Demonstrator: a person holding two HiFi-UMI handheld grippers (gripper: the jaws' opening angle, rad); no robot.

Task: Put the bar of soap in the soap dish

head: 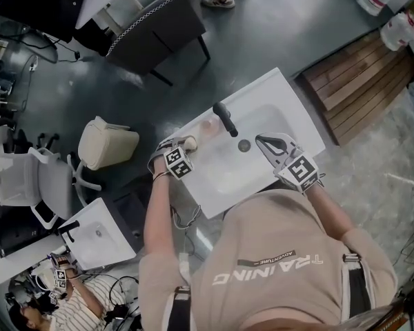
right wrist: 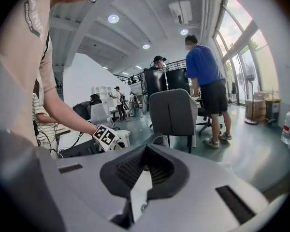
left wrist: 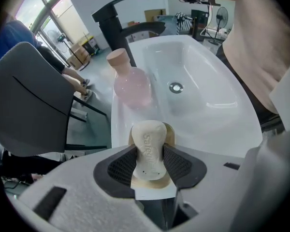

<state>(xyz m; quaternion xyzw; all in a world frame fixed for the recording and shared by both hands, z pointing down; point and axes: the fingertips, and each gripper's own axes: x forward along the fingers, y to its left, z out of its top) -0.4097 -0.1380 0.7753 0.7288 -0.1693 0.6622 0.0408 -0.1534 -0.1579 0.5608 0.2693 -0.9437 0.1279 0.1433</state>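
Note:
A cream bar of soap [left wrist: 148, 149] with embossed lettering stands between the pads of my left gripper [left wrist: 149, 154], which is shut on it. Right under and behind the soap, the tan rim of the soap dish [left wrist: 170, 132] shows on the near left corner of the white sink [left wrist: 217, 76]. In the head view the left gripper [head: 185, 146] sits at the sink's left edge with the soap [head: 191, 141] at its tip. My right gripper [head: 261, 141] hovers over the basin's right side, jaws together and empty; in its own view the right gripper [right wrist: 145, 164] points out into the room.
A black faucet [head: 225, 118] rises at the back of the sink, with a pink bottle [left wrist: 130, 85] beside it. The drain [head: 244, 145] lies mid-basin. A grey chair [head: 155, 29], a beige bin [head: 107, 143], a second small sink [head: 96, 234] and a wooden pallet [head: 362, 81] surround the stand.

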